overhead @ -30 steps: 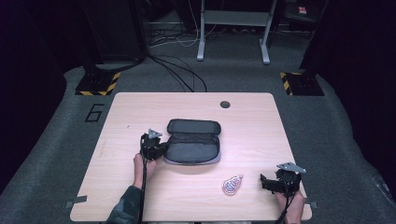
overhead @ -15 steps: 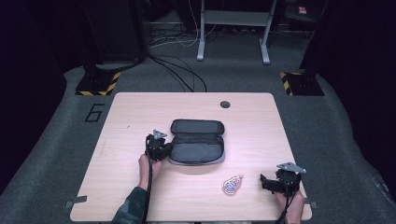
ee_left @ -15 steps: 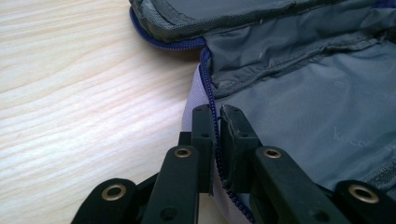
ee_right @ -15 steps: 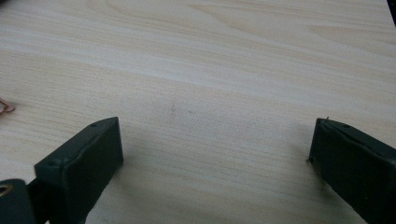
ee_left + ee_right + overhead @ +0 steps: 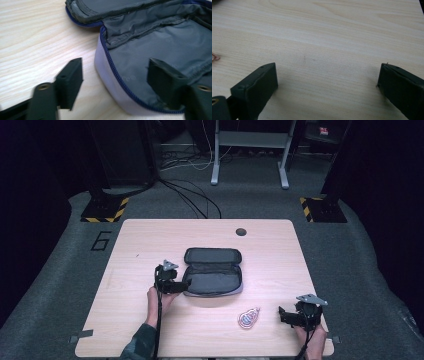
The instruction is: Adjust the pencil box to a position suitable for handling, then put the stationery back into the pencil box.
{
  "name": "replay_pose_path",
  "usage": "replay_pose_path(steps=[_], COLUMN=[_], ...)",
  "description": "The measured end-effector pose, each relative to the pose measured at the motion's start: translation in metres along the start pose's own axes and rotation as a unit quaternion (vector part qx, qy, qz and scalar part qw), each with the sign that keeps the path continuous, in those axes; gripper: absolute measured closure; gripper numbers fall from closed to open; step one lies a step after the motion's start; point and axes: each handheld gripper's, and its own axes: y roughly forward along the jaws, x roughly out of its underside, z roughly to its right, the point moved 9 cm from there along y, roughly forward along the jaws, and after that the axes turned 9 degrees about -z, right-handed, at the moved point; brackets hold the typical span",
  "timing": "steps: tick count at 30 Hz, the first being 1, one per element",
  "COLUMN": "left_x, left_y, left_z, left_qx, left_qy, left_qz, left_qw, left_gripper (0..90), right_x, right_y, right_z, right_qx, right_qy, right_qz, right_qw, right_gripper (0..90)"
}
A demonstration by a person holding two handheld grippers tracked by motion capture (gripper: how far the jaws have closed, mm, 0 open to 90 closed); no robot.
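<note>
Left gripper (image 5: 115,82) fingers released, straddling the open case (image 5: 214,278) wall; soft rim may fold and slip. Right gripper (image 5: 299,312) released, idle on desk (image 5: 150,235).

A lab: hazard-striped stand bases (image 5: 105,210), floor cables (image 5: 192,195), numbered carpet (image 5: 100,240)

A: How is the light in the high view?

B: The wooden table (image 5: 210,240) is evenly and brightly lit from above, while the floor and far background fall off to near black. Shadows under things are short and soft.

A: And sharpness?

B: The high view is soft and slightly grainy. In the left gripper view the left gripper (image 5: 117,82) jaws are blurred, the near left one smeared; the pouch (image 5: 155,50) lining is sharper. The right gripper view shows clear wood grain, with soft shadows beneath the jaws.
</note>
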Motion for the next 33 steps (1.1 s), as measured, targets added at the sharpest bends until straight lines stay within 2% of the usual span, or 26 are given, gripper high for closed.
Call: replay_pose_path(steps=[2,6,10,11,12,15,16,18,20,22,24,30,32,33], left_x=[0.004,0.011,0.031,0.040,0.040,0.063,0.063,0.076,0.090,0.095,0.106,0.116,0.117,0.118], left_y=[-0.011,-0.023,-0.035,-0.040,-0.040,-0.050,-0.050,-0.053,-0.054,-0.054,-0.053,-0.049,-0.048,-0.049], left_z=[-0.004,-0.009,-0.019,-0.023,-0.023,-0.034,-0.034,-0.039,-0.045,-0.046,-0.050,-0.053,-0.053,-0.052], left_qx=[0.002,-0.007,-0.016,-0.025,-0.025,-0.049,-0.049,-0.061,-0.072,-0.073,-0.076,-0.075,-0.084,-0.081], left_qy=[-0.001,-0.008,0.001,0.001,0.001,0.000,0.000,-0.007,-0.006,-0.010,-0.018,-0.028,-0.020,-0.011], left_qz=[0.006,0.020,0.000,-0.005,-0.005,-0.009,-0.009,-0.009,-0.020,-0.021,-0.024,-0.023,-0.023,-0.034], left_qw=[1.0000,0.9998,0.9999,0.9997,0.9997,0.9988,0.9988,0.9981,0.9972,0.9971,0.9966,0.9965,0.9960,0.9961], left_gripper=[18.1,13.1,6.6,3.7,3.1,1.3,1.4,0.9,0.5,0.3,0.2,0.1,0.1,0.0], right_x=[0.000,0.000,0.000,0.000,0.000,0.000,0.000,0.000,0.000,0.000,0.000,0.000,0.000,0.000], right_y=[0.000,0.000,0.000,0.000,0.000,0.000,0.000,0.000,0.000,0.000,0.000,0.000,0.000,0.000], right_z=[0.000,0.000,0.000,0.000,0.000,0.000,0.000,0.000,0.000,0.000,0.000,0.000,0.000,0.000], right_qx=[0.000,0.000,0.000,0.001,0.001,0.000,0.000,0.000,0.000,0.001,0.001,0.001,0.001,0.001], right_qy=[0.004,0.004,0.003,0.000,0.000,-0.001,0.001,0.002,0.000,0.001,0.001,0.003,0.004,0.004], right_qz=[-0.002,0.000,0.000,-0.001,-0.001,-0.002,0.001,0.001,0.001,-0.001,-0.002,-0.002,0.000,0.000], right_qw=[1.0000,1.0000,1.0000,1.0000,1.0000,1.0000,1.0000,1.0000,1.0000,1.0000,1.0000,1.0000,1.0000,1.0000], right_gripper=[2.2,2.2,2.3,2.2,2.2,2.2,2.2,2.2,2.2,2.2,2.2,2.0,1.9,2.0])
